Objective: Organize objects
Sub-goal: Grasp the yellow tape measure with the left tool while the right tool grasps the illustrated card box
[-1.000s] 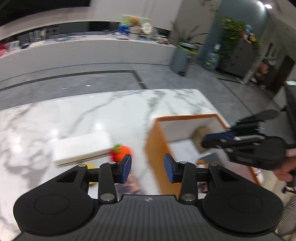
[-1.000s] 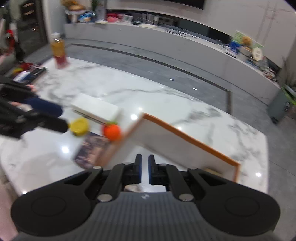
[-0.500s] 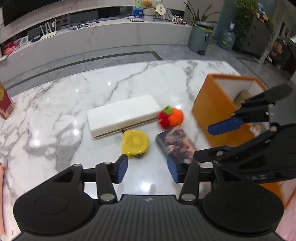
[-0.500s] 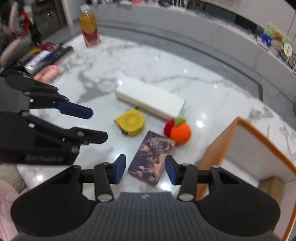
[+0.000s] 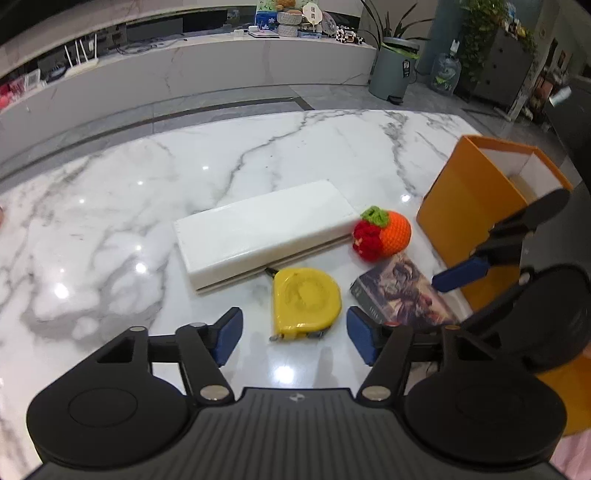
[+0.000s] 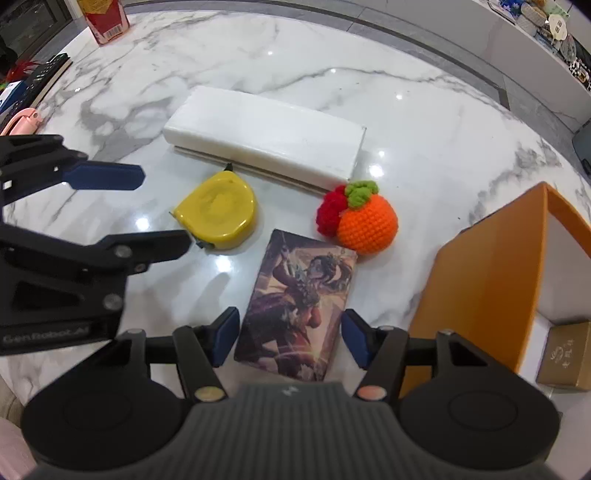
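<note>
On the marble table lie a yellow tape measure (image 5: 306, 298) (image 6: 218, 210), a picture card box (image 5: 402, 295) (image 6: 300, 305), a crocheted orange-and-red fruit (image 5: 384, 235) (image 6: 359, 218) and a long white box (image 5: 264, 227) (image 6: 266, 137). My left gripper (image 5: 294, 336) is open, its fingers on either side of the tape measure's near edge. My right gripper (image 6: 289, 339) is open, its fingers on either side of the card box's near end. Each gripper shows in the other's view, the right (image 5: 480, 258) and the left (image 6: 122, 206).
An orange open box (image 5: 469, 206) (image 6: 491, 273) stands at the right, with a small gold carton (image 6: 565, 354) inside. A red carton (image 6: 105, 14), a remote (image 6: 40, 79) and a pink item (image 6: 20, 120) lie at the far left.
Both grippers came away from the orange box and down toward the table. The right opened from shut. The left now straddles the tape measure, the right the card box.
</note>
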{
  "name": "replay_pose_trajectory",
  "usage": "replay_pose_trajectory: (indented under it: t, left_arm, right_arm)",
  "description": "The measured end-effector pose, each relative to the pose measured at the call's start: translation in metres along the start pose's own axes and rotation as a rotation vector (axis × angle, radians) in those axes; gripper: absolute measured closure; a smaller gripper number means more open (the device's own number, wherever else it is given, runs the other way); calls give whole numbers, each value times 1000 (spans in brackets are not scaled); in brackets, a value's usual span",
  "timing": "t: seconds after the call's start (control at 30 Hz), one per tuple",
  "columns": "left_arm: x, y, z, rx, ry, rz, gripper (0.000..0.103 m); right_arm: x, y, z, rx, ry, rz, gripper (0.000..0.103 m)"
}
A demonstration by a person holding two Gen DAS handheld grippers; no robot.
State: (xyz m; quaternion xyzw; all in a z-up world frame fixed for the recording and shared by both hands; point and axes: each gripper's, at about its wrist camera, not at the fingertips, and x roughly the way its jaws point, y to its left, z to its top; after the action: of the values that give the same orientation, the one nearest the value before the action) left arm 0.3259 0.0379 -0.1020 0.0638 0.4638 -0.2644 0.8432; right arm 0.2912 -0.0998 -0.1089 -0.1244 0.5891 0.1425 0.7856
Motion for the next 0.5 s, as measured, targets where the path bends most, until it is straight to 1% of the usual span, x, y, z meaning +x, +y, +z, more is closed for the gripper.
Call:
replay_pose_trajectory:
  t: [0.07, 0.2, 0.27, 0.33, 0.4, 0.47, 0.5]
  left_arm:
    - [7, -1, 2, -7, 5, -21, 26]
    - [21, -9, 4, 32, 19, 2, 27]
    - [28, -9, 4, 29, 32, -1, 28]
    - [34, -9, 3, 28, 48, 2, 31]
    - [38, -10, 1, 42, 67, 27, 35]
    - [38, -11, 0, 49, 52, 31, 40]
    - [38, -11, 1, 41, 49, 30, 40]
  right_arm:
    - [3, 0, 2, -5, 3, 0, 38]
    - [4, -1, 3, -21, 7, 15, 38]
    - [5, -2, 2, -25, 10, 19, 37]
    - [7, -3, 2, -21, 11, 26, 37]
    - [10, -5, 2, -13, 12, 33, 37]
    - [12, -6, 3, 0, 19, 36, 37]
    - [12, -5, 4, 0, 19, 34, 37]
